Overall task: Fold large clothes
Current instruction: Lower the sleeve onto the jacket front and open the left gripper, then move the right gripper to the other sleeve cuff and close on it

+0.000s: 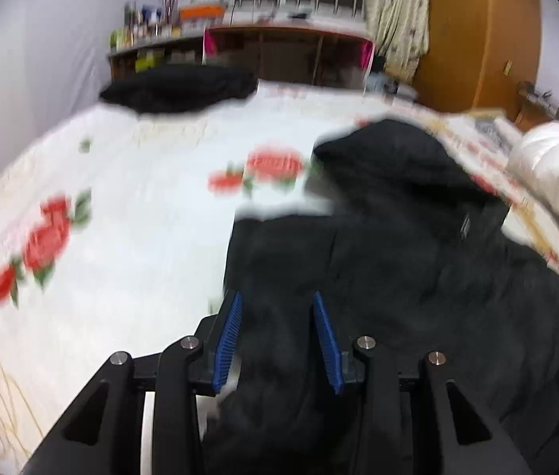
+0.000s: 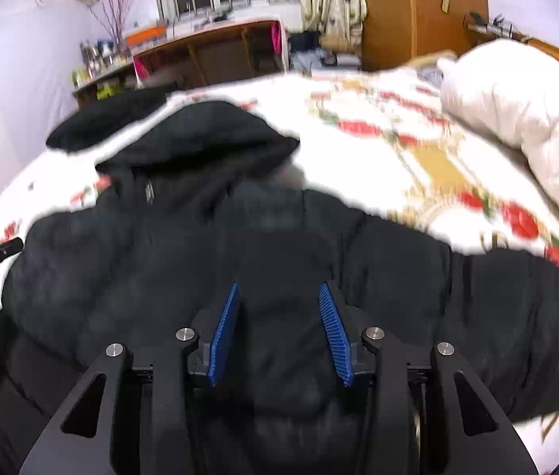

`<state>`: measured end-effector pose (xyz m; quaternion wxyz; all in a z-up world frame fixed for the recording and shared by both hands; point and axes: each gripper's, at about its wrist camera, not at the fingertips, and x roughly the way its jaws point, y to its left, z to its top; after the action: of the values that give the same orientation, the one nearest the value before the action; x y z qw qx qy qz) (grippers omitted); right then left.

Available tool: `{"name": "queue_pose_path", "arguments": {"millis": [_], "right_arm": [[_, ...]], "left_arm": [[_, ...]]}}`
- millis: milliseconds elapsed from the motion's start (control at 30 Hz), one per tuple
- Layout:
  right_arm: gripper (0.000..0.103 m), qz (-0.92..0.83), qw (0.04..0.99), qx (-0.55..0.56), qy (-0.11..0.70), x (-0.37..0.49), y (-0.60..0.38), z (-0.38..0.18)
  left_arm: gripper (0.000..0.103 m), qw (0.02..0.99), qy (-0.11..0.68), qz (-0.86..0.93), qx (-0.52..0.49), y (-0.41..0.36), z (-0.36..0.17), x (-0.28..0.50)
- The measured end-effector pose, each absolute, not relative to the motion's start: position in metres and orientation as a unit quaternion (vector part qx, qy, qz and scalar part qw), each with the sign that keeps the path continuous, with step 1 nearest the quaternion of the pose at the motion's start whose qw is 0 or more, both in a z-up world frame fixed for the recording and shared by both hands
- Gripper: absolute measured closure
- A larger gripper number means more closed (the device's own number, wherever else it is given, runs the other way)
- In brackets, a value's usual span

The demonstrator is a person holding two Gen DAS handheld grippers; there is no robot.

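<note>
Both grippers' fingers (image 1: 235,336) (image 2: 334,332) gape wide, black jacket (image 2: 279,245) lying between them.

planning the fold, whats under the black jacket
The jacket lies on a white rose-print bedspread, which shows all around it. Anything directly beneath the jacket is covered and can't be seen.

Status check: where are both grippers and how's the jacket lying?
Left gripper open, over jacket's left edge. Right gripper open, above black hooded jacket, spread on floral bedspread. White duvet and another dark garment lie clear.
</note>
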<state>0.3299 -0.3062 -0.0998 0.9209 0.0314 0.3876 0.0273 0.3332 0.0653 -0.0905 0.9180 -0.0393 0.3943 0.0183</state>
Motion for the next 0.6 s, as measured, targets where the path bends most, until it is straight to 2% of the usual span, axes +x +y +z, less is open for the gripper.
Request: {"name": "queue_pose_path", "arguments": {"millis": [67, 100, 133, 300, 600], "right_arm": [[0.067, 0.029, 0.909, 0.031, 0.415, 0.332, -0.309, -0.124], [0.067, 0.031, 0.906, 0.032, 0.421, 0.333, -0.311, -0.132], [0.067, 0.031, 0.905, 0.037, 0.423, 0.334, -0.313, -0.131], [0.067, 0.031, 0.906, 0.034, 0.421, 0.321, -0.314, -0.102], [0.065, -0.004, 0.916, 0.070, 0.396, 0.224, -0.360, -0.061]], "left_arm": [[0.058, 0.905, 0.422, 0.009, -0.047, 0.072, -0.116, 0.336], [0.054, 0.904, 0.424, 0.010, -0.054, 0.075, -0.118, 0.337], [0.053, 0.902, 0.428, 0.017, -0.057, 0.077, -0.117, 0.339], [0.058, 0.904, 0.424, 0.039, -0.040, 0.074, -0.090, 0.330], [0.058, 0.925, 0.380, 0.016, -0.030, 0.065, -0.032, 0.244]]}}
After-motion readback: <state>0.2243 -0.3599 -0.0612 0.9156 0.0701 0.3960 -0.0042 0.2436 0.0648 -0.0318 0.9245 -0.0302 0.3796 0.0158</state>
